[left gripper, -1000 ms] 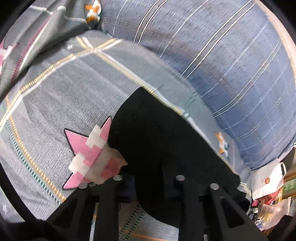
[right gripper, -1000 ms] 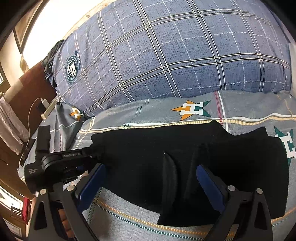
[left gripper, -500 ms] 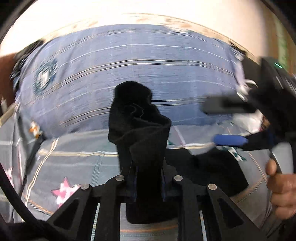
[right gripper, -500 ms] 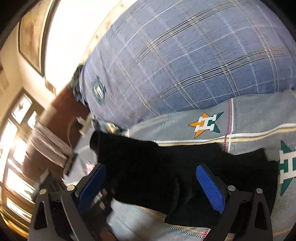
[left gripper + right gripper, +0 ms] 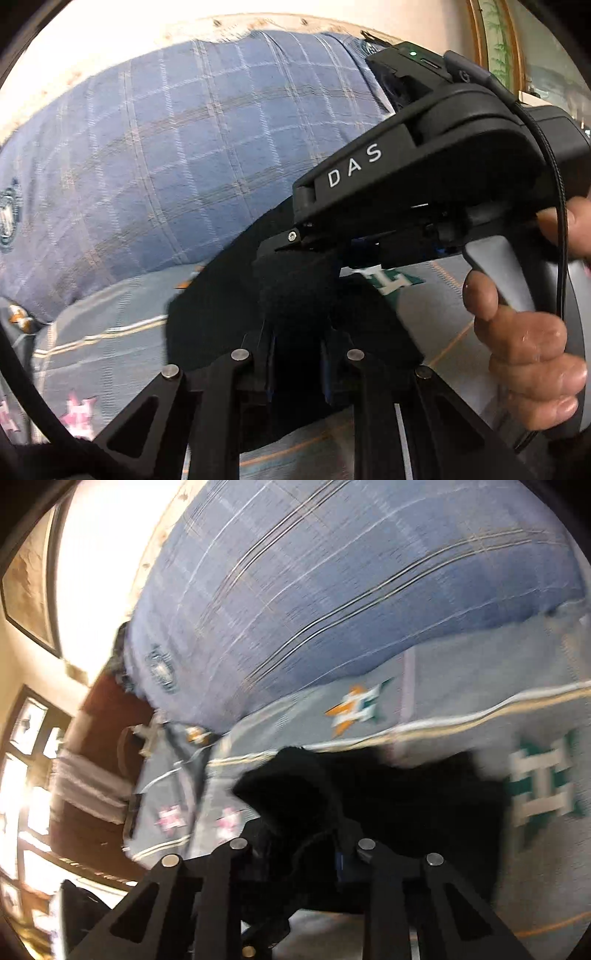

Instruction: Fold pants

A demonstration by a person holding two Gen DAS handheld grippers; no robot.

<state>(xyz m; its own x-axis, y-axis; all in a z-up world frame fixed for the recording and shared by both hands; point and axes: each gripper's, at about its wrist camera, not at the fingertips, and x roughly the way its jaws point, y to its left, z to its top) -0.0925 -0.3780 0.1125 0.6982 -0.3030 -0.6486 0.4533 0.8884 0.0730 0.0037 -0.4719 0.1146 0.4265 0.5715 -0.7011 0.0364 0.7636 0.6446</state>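
The black pants (image 5: 229,295) lie on a grey patterned bedsheet (image 5: 110,314). My left gripper (image 5: 297,365) is shut on a raised fold of the pants that stands up between its fingers. The right gripper's body, marked DAS, and the hand holding it fill the right of the left wrist view, right above that fold. In the blurred right wrist view my right gripper (image 5: 301,853) is shut on a bunched edge of the pants (image 5: 424,805), the rest spreading to the right on the sheet (image 5: 480,686).
A large blue plaid pillow (image 5: 166,147) lies behind the pants, also in the right wrist view (image 5: 332,590). A brown wooden bedside surface (image 5: 96,738) and windows are at the left. A framed picture (image 5: 495,40) hangs at the upper right.
The left gripper has carried its fold of pants rightward to meet the right gripper. The right gripper was open and has shut on the pants, swinging quickly.
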